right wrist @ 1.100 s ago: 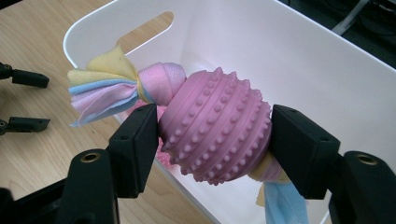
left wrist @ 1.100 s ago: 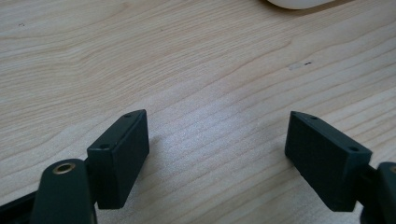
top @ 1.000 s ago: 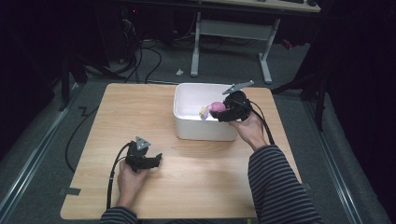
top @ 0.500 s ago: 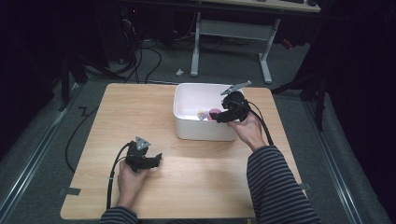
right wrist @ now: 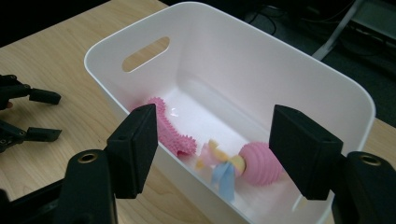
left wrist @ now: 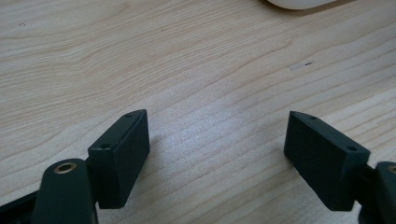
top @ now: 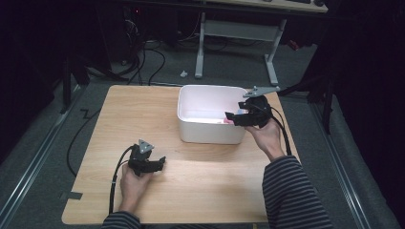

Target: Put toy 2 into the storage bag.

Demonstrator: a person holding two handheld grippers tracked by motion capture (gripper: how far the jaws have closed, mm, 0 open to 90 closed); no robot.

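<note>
Right gripper (right wrist: 212, 154), jaws apart and empty, hovers over the near rim of the white bin (right wrist: 233, 60). Pink spiky toy (right wrist: 215, 156) lies on the bin floor directly below, long axis crosswise. Left gripper (left wrist: 217, 163) open, well apart on the tabletop (left wrist: 187, 70).

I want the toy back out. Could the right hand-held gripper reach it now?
Probably yes: the right hand-held gripper hangs open over the white bin, whose top is open, and the pink toy lies just below.

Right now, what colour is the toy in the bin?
Mostly pink toy, clearest in the right gripper view.
</note>
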